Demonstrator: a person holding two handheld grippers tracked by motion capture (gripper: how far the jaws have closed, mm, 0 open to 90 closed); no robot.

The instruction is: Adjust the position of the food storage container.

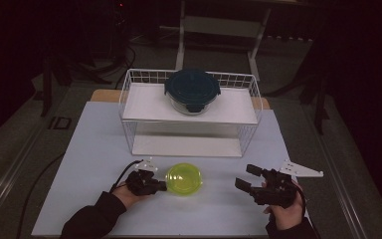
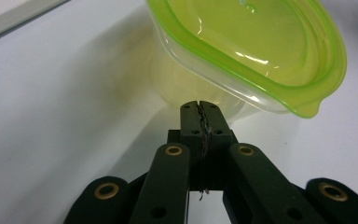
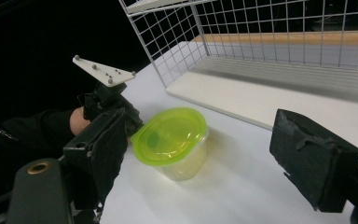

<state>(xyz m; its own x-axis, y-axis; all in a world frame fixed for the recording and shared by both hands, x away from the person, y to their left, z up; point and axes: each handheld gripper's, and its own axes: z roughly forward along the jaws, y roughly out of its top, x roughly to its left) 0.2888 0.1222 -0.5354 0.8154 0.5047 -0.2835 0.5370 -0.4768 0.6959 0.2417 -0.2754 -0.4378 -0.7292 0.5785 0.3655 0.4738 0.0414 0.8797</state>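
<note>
A clear tub with a yellow-green lid (image 1: 184, 179) (image 2: 251, 42) (image 3: 172, 135) sits on the white table in front of the wire rack and looks tipped in both gripper views. My left gripper (image 1: 161, 186) (image 2: 199, 108) is shut, its joined tips pressed against the tub's wall just under the lid rim on the tub's left side. The right gripper (image 1: 245, 176) (image 3: 200, 158) is open, a little to the right of the tub, aimed at it with nothing between its jaws.
A white wire rack (image 1: 129, 99) with two shelves stands behind the tub. A glass container with a dark blue lid (image 1: 192, 89) sits on its upper shelf. The lower shelf (image 3: 279, 93) is bare. The white table (image 1: 79, 174) ends close in front of both hands.
</note>
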